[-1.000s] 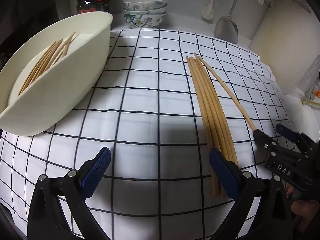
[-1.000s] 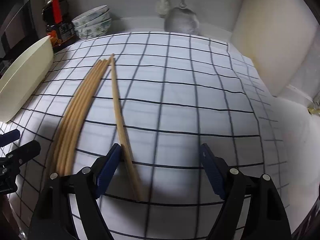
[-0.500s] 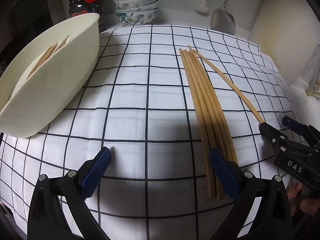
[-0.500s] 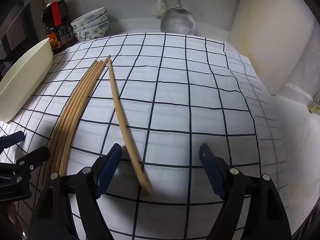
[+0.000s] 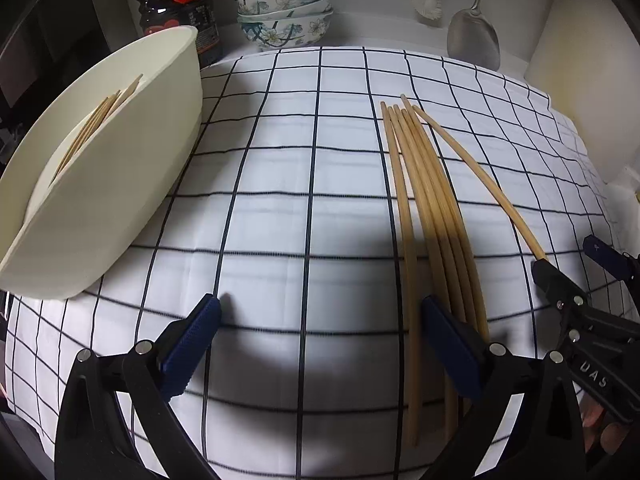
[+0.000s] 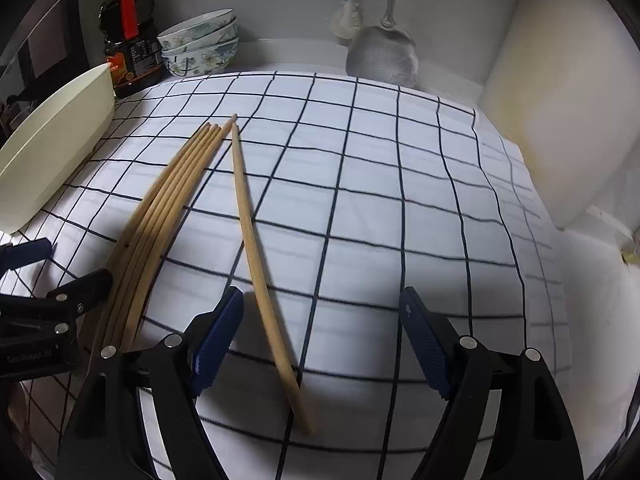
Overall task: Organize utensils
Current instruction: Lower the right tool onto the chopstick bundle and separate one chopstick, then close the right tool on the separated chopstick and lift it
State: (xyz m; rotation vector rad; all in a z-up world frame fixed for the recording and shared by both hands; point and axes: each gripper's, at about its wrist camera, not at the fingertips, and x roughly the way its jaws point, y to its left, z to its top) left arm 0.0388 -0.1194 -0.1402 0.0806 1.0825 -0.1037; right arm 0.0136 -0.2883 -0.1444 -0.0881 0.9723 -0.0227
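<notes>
Left gripper: jaws spread wide, holding nothing, low over the checked cloth near the front edge of the counter; its right blue pad sits over the near ends of the chopstick bundle.
Right gripper: jaws wide apart and empty; the near end of the single chopstick lies between the fingers, closer to the left pad.
Chopstick bundle: lying side by side on the cloth, running front to back, right of the cloth's middle.
Single chopstick, left view: splayed off to the right of the bundle, far tips nearly meeting.
Cream tub: at the left edge of the cloth, more chopsticks inside.
Back of counter: soy sauce bottle, stacked floral bowls, metal spatula, brush.
</notes>
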